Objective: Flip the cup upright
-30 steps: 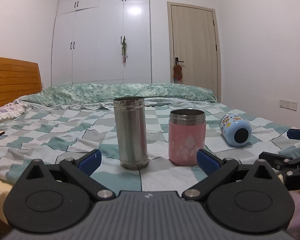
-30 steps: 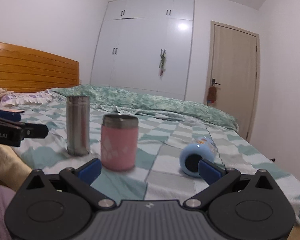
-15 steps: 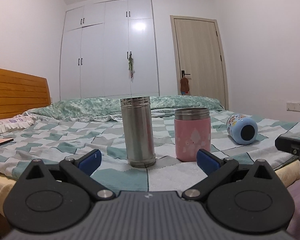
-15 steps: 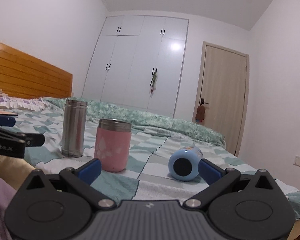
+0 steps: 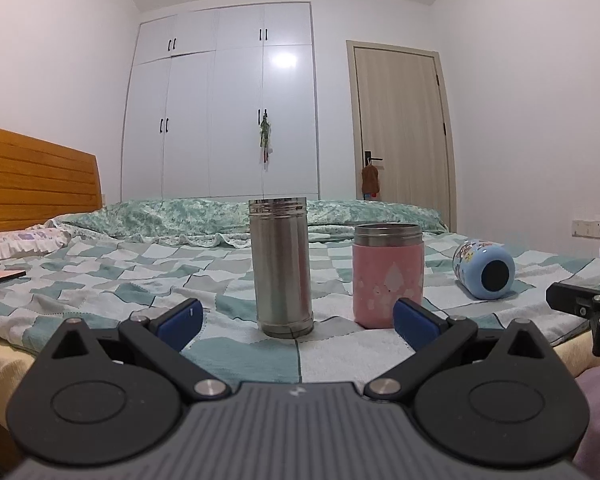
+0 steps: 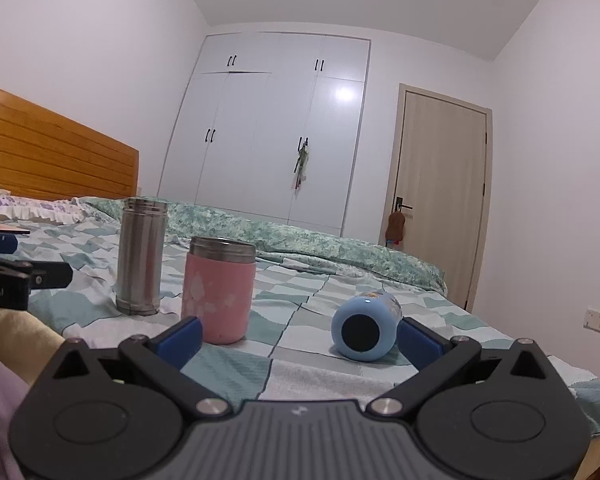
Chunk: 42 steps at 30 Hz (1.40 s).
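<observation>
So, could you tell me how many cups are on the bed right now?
3: a steel cup standing on the left, a pink cup upright beside it, and a blue cup lying on its side to the right. None appear hidden.

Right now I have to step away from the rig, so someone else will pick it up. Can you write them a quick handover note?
Left tool: open, empty, facing the steel cup at the near edge of the bed.
Right tool: open, empty, low at the bed edge, aimed toward the blue cup.
Cups: steel cup and pink cup stand upright side by side. The blue cup lies on its side to their right, dark round end toward the cameras.
Done: nothing gripped yet.
Left: grasp the blue cup, probably with the right tool, and stand it upright.
</observation>
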Available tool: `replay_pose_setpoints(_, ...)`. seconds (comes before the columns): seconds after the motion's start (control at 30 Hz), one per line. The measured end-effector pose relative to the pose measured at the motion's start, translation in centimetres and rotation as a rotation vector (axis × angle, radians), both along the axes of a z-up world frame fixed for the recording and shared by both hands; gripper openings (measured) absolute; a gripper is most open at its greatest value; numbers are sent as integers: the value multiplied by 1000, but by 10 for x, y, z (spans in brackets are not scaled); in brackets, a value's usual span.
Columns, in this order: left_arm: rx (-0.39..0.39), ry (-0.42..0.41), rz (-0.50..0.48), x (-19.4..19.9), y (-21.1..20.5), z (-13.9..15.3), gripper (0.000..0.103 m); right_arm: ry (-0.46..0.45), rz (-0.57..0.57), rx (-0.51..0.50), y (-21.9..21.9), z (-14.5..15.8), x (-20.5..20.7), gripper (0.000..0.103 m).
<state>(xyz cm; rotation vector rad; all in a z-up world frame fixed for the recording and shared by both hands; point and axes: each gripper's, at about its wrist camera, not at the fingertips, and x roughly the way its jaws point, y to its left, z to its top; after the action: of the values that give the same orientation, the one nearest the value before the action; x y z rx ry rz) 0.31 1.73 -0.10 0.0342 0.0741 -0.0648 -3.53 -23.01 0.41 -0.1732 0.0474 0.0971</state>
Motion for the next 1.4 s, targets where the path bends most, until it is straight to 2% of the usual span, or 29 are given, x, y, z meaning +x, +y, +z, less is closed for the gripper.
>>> replay_pose_setpoints(1.4, -7, -4, -7, -1, -1, 0, 103, 0, -2, -8, 0, -1, -1, 103)
